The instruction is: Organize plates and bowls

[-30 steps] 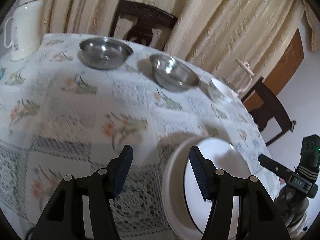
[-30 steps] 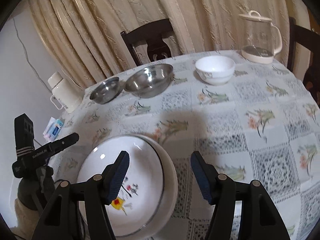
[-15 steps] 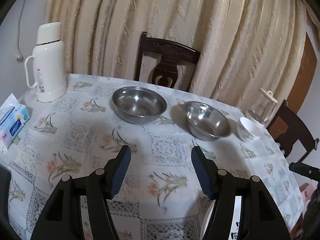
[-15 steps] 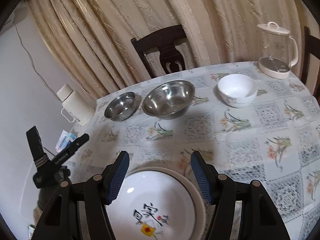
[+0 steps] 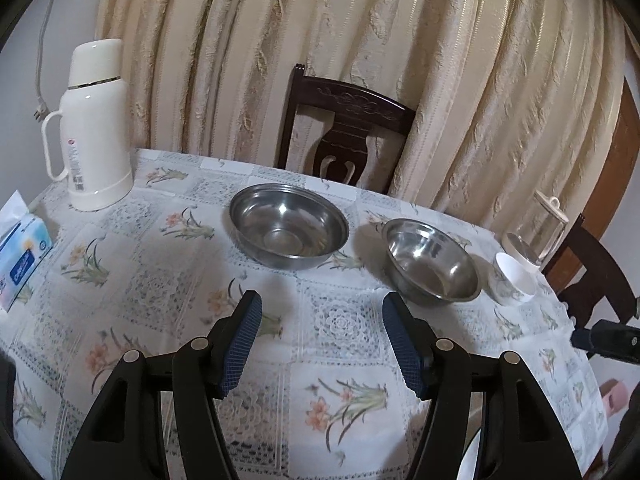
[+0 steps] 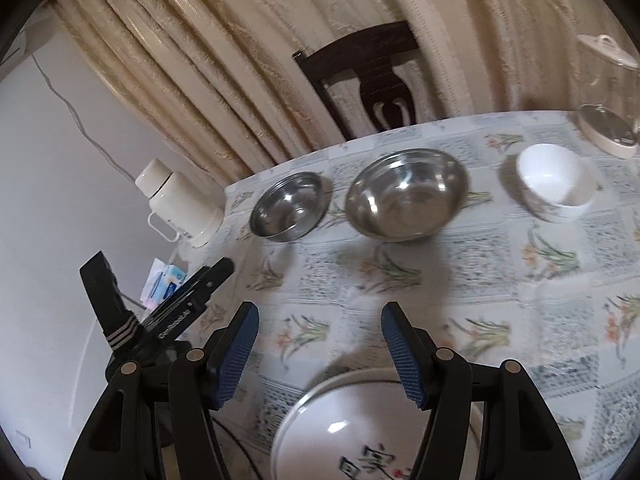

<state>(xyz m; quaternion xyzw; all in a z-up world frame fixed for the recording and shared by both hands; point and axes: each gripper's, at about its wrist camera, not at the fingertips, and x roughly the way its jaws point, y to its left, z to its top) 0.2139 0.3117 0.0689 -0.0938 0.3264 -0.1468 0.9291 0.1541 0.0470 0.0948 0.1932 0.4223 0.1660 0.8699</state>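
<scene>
Two steel bowls stand side by side at the far side of the table: a left steel bowl [image 5: 289, 226] [image 6: 289, 205] and a right steel bowl [image 5: 431, 262] [image 6: 407, 193]. A small white bowl [image 5: 515, 279] [image 6: 557, 181] sits to their right. A white plate [image 6: 352, 432] with printed characters lies stacked on a second white plate at the near table edge, under my right gripper [image 6: 319, 354]. That gripper is open and empty. My left gripper [image 5: 322, 342] is also open and empty, held above the floral tablecloth [image 5: 160, 280], short of the steel bowls.
A cream thermos [image 5: 94, 128] [image 6: 180, 204] stands at the table's far left, a tissue pack [image 5: 20, 252] near the left edge. A glass kettle [image 5: 540, 232] [image 6: 612, 100] stands at the far right. A dark chair [image 5: 348, 132] backs onto curtains. A black tripod clamp [image 6: 160, 312] stands beside the table.
Both grippers have risen and tilted up and back from the stacked plates; the left view has swung off the plates toward the steel bowls. The dishes have not moved.
</scene>
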